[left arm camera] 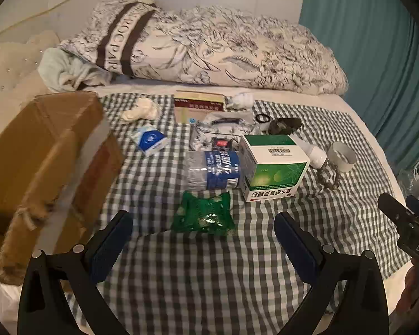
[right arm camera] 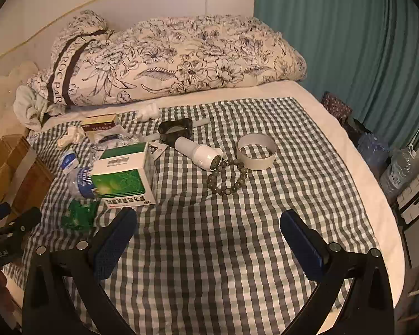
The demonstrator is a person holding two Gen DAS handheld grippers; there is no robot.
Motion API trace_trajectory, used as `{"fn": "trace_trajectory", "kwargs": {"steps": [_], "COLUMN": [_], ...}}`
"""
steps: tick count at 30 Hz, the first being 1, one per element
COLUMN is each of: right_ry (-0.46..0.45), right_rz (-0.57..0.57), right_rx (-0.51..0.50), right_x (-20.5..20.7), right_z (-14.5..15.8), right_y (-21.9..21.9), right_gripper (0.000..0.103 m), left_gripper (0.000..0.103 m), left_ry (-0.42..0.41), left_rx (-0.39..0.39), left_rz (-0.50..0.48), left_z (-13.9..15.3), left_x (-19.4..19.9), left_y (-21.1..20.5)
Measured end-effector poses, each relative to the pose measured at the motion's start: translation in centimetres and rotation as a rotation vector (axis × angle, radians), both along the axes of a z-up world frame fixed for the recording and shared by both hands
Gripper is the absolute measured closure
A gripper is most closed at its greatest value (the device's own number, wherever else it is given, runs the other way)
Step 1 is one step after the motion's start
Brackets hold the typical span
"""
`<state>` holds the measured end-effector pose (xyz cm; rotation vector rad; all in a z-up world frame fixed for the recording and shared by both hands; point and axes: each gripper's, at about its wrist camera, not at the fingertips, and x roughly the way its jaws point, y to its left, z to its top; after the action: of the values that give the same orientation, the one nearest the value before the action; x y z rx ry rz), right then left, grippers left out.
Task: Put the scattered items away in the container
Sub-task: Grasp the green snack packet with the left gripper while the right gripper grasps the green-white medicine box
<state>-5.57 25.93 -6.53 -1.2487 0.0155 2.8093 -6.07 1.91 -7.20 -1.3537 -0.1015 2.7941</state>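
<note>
A brown cardboard box (left arm camera: pixel 42 162) stands at the left on the checked cloth; its edge shows in the right wrist view (right arm camera: pixel 11 167). Scattered items lie beside it: a green packet (left arm camera: pixel 204 215) (right arm camera: pixel 78 215), a plastic water bottle (left arm camera: pixel 212 170) (right arm camera: pixel 81 184), a green-and-white medicine box (left arm camera: pixel 273 164) (right arm camera: pixel 125 178), a small blue-and-white pack (left arm camera: pixel 149 139), a white device (right arm camera: pixel 198 153), a bead bracelet (right arm camera: pixel 229 178) and a tape roll (right arm camera: pixel 255 150). My left gripper (left arm camera: pixel 204 237) is open and empty, just short of the green packet. My right gripper (right arm camera: pixel 209 234) is open and empty over bare cloth.
A rolled floral duvet (right arm camera: pixel 167 58) lies along the back of the bed. Crumpled tissues (left arm camera: pixel 142 110), a red-and-cream box (left arm camera: pixel 199 103) and a dark strap (right arm camera: pixel 174 129) lie further back. A teal curtain (right arm camera: pixel 349 42) hangs at the right, with bottles (right arm camera: pixel 399 167) on the floor.
</note>
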Motion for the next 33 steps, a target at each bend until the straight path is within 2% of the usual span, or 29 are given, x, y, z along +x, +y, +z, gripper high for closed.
{"fn": "trace_trajectory", "kwargs": {"steps": [8, 17, 20, 25, 28, 33], "right_ry": [-0.010, -0.050, -0.058, -0.073, -0.081, -0.108], "right_rz": [0.061, 0.124, 0.155, 0.228, 0.239, 0.240], "right_rx": [-0.026, -0.030, -0.039, -0.071, -0.068, -0.068], "right_x": [-2.7, -5.6, -6.6, -7.9, -8.6, -9.6], "right_z": [-1.4, -3.1, -3.4, -4.1, -4.6, -5.7], "right_y": [-1.5, -4.2, -5.5, -7.9, -9.1, -10.2], "right_gripper": [0.000, 0.000, 0.000, 0.000, 0.000, 0.000], "left_gripper": [0.000, 0.000, 0.000, 0.000, 0.001, 0.025], "left_ry": [-0.013, -0.087, -0.123, -0.143, -0.148, -0.106], "left_rx": [0.010, 0.035, 0.066, 0.032, 0.045, -0.014], "left_rz": [-0.049, -0.047, -0.056, -0.071, -0.079, -0.099], "left_z": [-3.1, -8.4, -10.0, -11.8, -12.5, -12.6], "left_x": [-2.4, -5.4, -6.1, -7.0, -7.4, -7.1], "left_y": [0.6, -0.4, -0.5, -0.6, -1.2, -1.5]}}
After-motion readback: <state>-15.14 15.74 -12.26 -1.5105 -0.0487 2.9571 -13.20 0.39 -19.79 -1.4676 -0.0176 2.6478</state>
